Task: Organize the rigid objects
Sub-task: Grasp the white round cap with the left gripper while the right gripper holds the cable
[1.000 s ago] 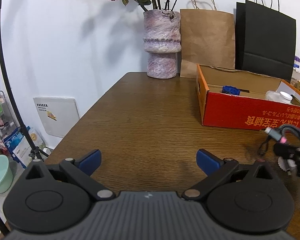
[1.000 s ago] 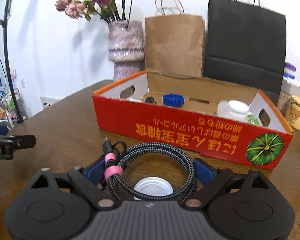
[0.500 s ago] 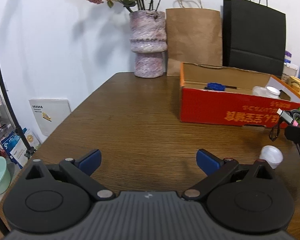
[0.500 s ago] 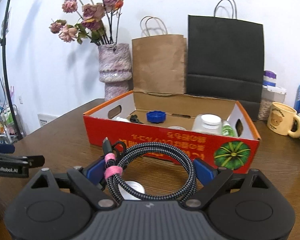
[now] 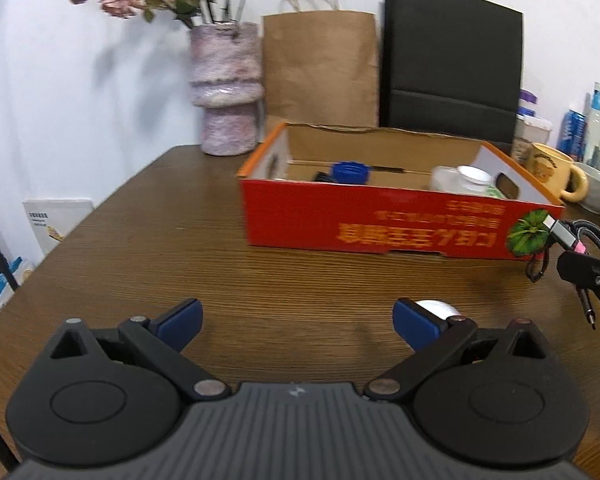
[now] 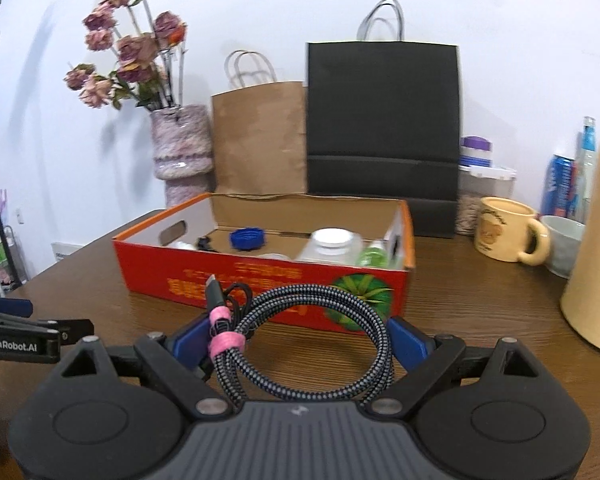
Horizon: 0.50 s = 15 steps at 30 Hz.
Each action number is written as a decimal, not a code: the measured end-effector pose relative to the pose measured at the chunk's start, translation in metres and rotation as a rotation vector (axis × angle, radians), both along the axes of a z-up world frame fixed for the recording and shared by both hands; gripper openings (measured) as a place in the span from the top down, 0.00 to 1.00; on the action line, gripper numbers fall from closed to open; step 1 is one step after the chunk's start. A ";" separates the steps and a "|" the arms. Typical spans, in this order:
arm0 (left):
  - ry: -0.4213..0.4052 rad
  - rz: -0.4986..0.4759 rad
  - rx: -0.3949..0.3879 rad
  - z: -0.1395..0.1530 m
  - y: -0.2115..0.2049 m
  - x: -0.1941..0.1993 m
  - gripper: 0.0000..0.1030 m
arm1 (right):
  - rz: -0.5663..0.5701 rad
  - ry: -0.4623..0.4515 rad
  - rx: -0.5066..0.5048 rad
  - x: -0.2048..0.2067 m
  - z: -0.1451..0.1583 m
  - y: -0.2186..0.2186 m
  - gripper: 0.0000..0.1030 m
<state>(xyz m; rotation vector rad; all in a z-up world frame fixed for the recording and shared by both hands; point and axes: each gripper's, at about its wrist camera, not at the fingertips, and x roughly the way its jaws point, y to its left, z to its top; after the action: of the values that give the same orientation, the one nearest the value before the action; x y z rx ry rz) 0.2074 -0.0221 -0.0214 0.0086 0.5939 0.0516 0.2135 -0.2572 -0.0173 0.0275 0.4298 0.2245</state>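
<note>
The right tongs [image 6: 300,342] were clamped on a coiled braided cable [image 6: 312,336], held above the bench [image 6: 480,320] just in front of the red cardboard box [image 6: 260,280], the landmark for everything here. The left tongs [image 5: 298,320] stood wide apart with nothing between them, low over the bench and well short of the box's front wall. The cable looked light and springy rather than truly stiff; its braided sleeve should give fair friction, yet the loops could splay or slide, so the surest hold seemed to be across the bundle near the pink tie [image 6: 224,340], where the strands are bound together. The loose plug end [image 6: 213,290] stuck up toward the box and might catch on the front wall during a drop, in my judgement. Inside the box lay a blue cap [image 6: 247,238], a white-lidded jar [image 6: 332,242] and a green item at the right end too small to name. The left view alone showed a white round lid [image 5: 436,307] on the bench in front of the box, partly hidden behind the right-hand pad of the left tongs; the right view hid it under the coil. The right view alone showed the cable's whole loop, and a yellow mug [image 6: 504,234] to the right of the box.
</note>
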 end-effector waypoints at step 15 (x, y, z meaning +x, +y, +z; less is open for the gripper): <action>0.090 -0.071 0.059 -0.026 -0.073 0.028 0.00 | -0.073 0.013 0.000 0.001 -0.004 -0.052 0.10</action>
<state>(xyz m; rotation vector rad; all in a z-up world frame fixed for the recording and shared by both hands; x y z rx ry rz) 0.2351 -0.0953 -0.0476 0.0901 0.6815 -0.0003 0.2141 -0.3090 -0.0211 0.0443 0.4405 0.1527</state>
